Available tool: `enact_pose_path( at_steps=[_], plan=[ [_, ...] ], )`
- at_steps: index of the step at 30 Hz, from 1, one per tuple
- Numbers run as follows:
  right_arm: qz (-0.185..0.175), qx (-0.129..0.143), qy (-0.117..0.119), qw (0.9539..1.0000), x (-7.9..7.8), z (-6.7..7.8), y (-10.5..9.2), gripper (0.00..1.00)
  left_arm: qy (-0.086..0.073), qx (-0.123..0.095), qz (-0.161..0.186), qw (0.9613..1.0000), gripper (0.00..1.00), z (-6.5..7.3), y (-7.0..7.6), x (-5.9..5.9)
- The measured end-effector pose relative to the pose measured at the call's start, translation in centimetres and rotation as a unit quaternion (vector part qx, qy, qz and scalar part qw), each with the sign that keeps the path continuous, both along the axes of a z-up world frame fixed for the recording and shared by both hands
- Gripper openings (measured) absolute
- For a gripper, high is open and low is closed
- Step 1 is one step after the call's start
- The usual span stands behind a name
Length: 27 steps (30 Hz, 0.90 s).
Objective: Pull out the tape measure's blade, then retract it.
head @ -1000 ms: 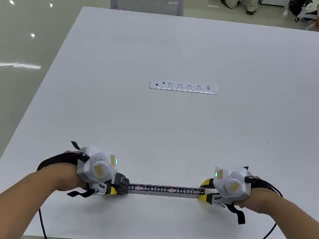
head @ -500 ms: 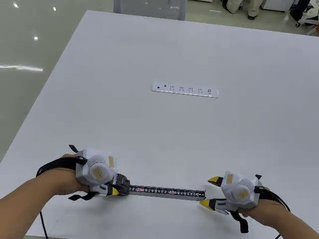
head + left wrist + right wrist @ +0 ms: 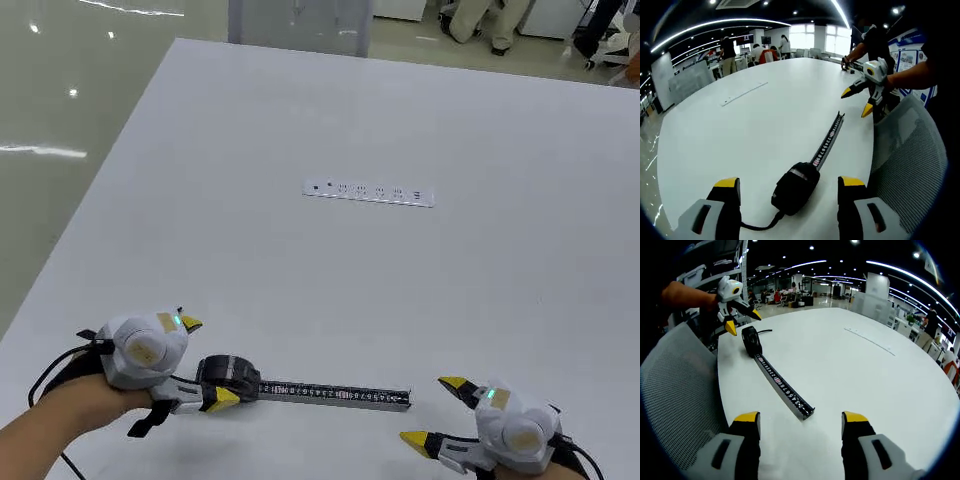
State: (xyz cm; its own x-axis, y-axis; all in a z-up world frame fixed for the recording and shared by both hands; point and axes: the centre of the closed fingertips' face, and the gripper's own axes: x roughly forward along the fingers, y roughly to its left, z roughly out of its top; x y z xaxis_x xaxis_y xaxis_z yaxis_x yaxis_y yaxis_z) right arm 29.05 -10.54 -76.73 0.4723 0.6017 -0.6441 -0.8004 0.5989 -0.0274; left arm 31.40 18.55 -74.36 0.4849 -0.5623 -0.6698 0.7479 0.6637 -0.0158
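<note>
Tape case (image 3: 228, 375) sits on the table (image 3: 400, 280) between the left gripper's (image 3: 208, 360) spread jaws, not pinched. Blade (image 3: 335, 393) lies pulled out flat toward the right gripper (image 3: 431, 410), which is also wide open, near the tip but not touching.
</note>
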Motion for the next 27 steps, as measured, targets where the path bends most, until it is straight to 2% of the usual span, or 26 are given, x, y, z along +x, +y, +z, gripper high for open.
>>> enact_pose_path(
  at_steps=[1, 2, 3, 6, 9, 11, 14, 15, 16, 18, 19, 21, 23, 25, 27],
  plan=[
    [-0.007, 0.001, -0.005, 1.0, -0.3, 0.3, -0.1, 0.66, -0.01, -0.011, 0.019, 0.9997, 0.79, 0.4, 0.2, 0.0],
    [-0.012, 0.001, -0.01, 0.9999, -0.4, 0.5, -0.2, 0.66, -0.012, -0.02, 0.029, 0.9993, 0.82, 0.6, 0.4, -0.1],
    [-0.019, 0.004, -0.017, 0.9997, -0.6, 0.9, -0.4, 0.66, -0.01, -0.04, 0.04, 0.9983, 0.84, 0.8, 0.4, -0.4],
    [-0.027, 0.006, -0.019, 0.9994, -1.1, 1.3, -0.8, 0.69, -0.014, -0.042, 0.076, 0.9961, 0.88, 0.7, 1.7, -0.6],
    [-0.034, 0.0, -0.027, 0.9991, -1.2, 1.6, -1.4, 0.72, -0.006, -0.068, 0.105, 0.9921, 0.94, 0.9, 2.3, -1.1],
    [-0.047, 0.004, -0.046, 0.9978, -0.7, 2.3, -1.9, 0.77, -0.013, -0.07, 0.115, 0.9908, 0.95, 1.1, 2.8, -1.4],
    [-0.064, 0.01, -0.053, 0.9965, -0.4, 2.7, -2.5, 0.85, -0.018, -0.075, 0.134, 0.988, 1.0, 1.2, 3.6, -1.7],
    [-0.064, 0.02, -0.048, 0.9966, -0.5, 2.7, -2.5, 0.85, -0.02, -0.079, 0.14, 0.9867, 1.0, 1.2, 3.9, -1.8],
    [-0.062, 0.021, -0.025, 0.9975, -1.2, 2.1, -2.7, 0.84, -0.021, -0.088, 0.152, 0.9843, 1.0, 1.3, 4.3, -1.9],
    [-0.063, -0.005, -0.038, 0.9973, -1.3, 1.4, -3.6, 0.85, -0.023, -0.109, 0.176, 0.9781, 1.0, 1.5, 4.8, -2.1],
    [-0.064, -0.001, -0.034, 0.9973, -1.6, 1.4, -3.7, 0.86, -0.026, -0.112, 0.18, 0.9769, 1.0, 1.5, 5.1, -2.2],
    [-0.074, 0.008, -0.023, 0.9969, -2.1, 1.3, -4.3, 0.91, -0.027, -0.109, 0.185, 0.9762, 1.0, 1.0, 5.6, -2.8],
    [-0.085, 0.007, -0.024, 0.9961, -2.4, 1.5, -4.9, 0.94, -0.029, -0.107, 0.187, 0.976, 1.0, 0.7, 5.9, -3.3],
    [-0.09, 0.012, -0.016, 0.9958, -2.9, 1.5, -5.3, 1.0, -0.036, -0.109, 0.188, 0.9754, 1.0, 0.6, 5.9, -3.8],
    [-0.099, 0.003, -0.031, 0.9946, -3.1, 1.7, -6.2, 1.0, -0.05, -0.105, 0.178, 0.9772, 1.0, 1.0, 5.6, -4.3]
  ],
)
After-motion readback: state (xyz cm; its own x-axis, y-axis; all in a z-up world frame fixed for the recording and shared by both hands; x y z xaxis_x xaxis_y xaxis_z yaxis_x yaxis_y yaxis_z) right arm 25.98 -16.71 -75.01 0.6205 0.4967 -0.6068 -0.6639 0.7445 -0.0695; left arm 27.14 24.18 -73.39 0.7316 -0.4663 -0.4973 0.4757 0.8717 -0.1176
